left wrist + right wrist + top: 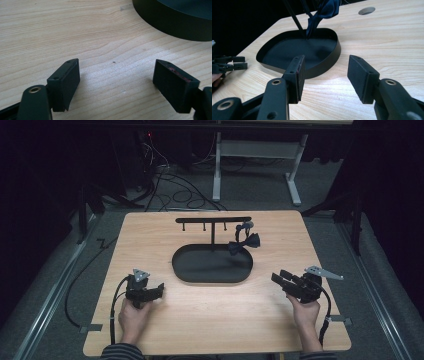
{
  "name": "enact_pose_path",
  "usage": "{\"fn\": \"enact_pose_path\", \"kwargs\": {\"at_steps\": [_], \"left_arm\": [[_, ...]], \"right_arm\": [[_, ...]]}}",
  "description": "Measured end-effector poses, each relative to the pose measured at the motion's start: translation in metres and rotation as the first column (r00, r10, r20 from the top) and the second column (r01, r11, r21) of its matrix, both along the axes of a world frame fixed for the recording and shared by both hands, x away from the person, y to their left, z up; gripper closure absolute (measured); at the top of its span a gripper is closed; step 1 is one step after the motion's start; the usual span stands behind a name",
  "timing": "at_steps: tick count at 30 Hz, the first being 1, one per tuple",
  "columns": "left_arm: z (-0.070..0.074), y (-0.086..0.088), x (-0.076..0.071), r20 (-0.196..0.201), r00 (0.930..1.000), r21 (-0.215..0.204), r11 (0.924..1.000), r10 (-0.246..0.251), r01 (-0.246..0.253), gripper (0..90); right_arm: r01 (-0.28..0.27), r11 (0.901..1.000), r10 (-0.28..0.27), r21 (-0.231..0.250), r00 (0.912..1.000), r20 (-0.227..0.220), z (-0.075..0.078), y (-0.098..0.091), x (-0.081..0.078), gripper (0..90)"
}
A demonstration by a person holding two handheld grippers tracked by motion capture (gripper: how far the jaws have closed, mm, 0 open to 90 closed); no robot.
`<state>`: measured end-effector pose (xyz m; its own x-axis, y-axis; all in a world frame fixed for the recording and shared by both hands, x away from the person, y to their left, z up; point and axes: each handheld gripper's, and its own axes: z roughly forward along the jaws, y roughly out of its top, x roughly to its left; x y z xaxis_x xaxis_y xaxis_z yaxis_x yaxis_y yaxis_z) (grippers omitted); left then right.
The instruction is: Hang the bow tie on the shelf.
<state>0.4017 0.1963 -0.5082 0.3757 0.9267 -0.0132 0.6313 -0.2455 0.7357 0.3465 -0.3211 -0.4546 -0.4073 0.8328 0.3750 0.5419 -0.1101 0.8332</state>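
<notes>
Dark bow tie (244, 243) hanging from stand (213, 222)

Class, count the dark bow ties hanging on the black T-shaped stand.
1: a dark navy fabric bow tie hangs at the right end of the black metal T-shaped stand, above its oval tray. None seems hidden.

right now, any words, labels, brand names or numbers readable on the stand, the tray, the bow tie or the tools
None: no word, label, brand or number can be read.
Stand: plain black, no marking.
Tray: plain black wall, no marking.
Bow tie: dark cloth, no tag visible.
Left tool and right tool: plain black jaws, no writing.
Table: bare wood grain.
</notes>
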Motion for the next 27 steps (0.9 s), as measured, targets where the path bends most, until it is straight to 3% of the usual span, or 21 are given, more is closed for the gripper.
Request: {"fn": "enact_pose_path", "kwargs": {"at_steps": [8,27], "left_arm": [[0.000,0.000,0.000,0.000,1.0000,0.000,1.0000,0.000,0.000,22.0],[0.000,0.000,0.000,0.000,1.0000,0.000,1.0000,0.000,0.000,22.1]], "right_arm": [[0.000,1.0000,0.000,-0.009,1.0000,0.000,-0.005,0.005,0.002,50.2],[-0.009,0.9990,0.006,-0.043,0.9987,-0.051,-0.024,0.015,0.010,50.4]]}}
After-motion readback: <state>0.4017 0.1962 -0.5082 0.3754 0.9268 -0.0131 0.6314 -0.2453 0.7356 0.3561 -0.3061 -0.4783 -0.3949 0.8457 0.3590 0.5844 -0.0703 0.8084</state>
